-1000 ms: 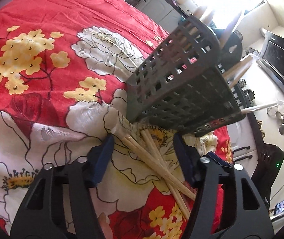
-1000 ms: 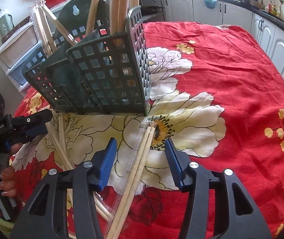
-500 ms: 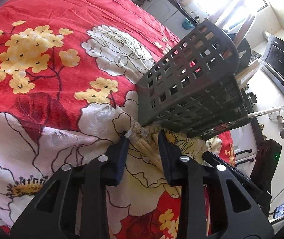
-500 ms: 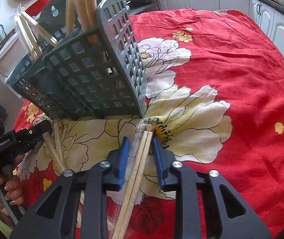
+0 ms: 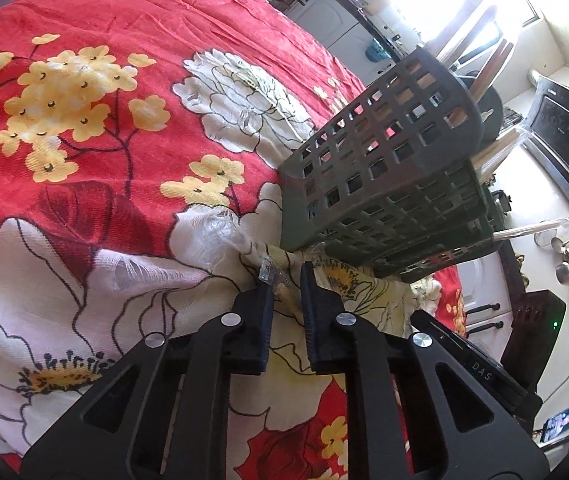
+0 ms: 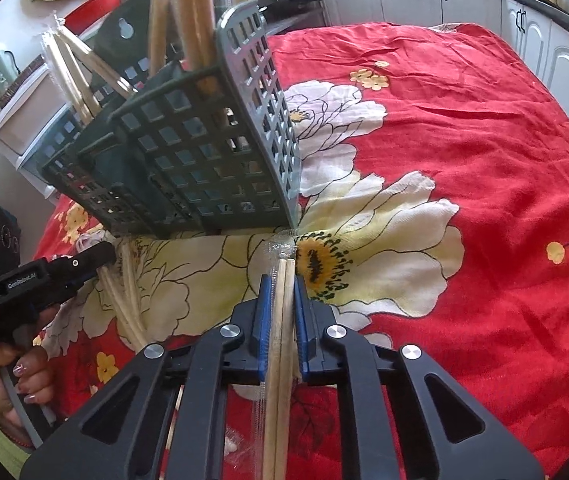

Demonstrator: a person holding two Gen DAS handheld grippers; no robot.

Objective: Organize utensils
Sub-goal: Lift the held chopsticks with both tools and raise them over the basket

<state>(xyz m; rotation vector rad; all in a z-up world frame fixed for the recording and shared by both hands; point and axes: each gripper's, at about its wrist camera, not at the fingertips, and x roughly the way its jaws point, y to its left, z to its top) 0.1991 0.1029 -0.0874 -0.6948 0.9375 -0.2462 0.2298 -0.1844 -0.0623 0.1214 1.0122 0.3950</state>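
Over the last second we have brought both sets of tongs from wide apart to closed. The right tongs (image 6: 283,280) now pinch a wrapped pair of chopsticks (image 6: 280,360) lying on the red floral cloth (image 6: 464,128) that covers the worktop. The left tongs (image 5: 286,280) are drawn nearly together around a second wrapped pair (image 5: 270,272); its clear wrapper tip shows just ahead of the blades. Both pairs lie at the foot of the dark slotted utensil holder (image 6: 204,152), which already stands full of tall wooden sticks.

We judge the slippery wrapper to be the main risk: pinched near one end, a pair could swing down or slide out as we lift. On the left, the blades may catch only film, or a fold of cloth, and drag the cover. The holder's wall stands right ahead of both tips, so a forward push could tip it or knock it aside.

More loose chopsticks (image 6: 124,304) lie between our two tools, beside the left gripper body. White cabinets and a counter ring the worktop, well apart from the work.
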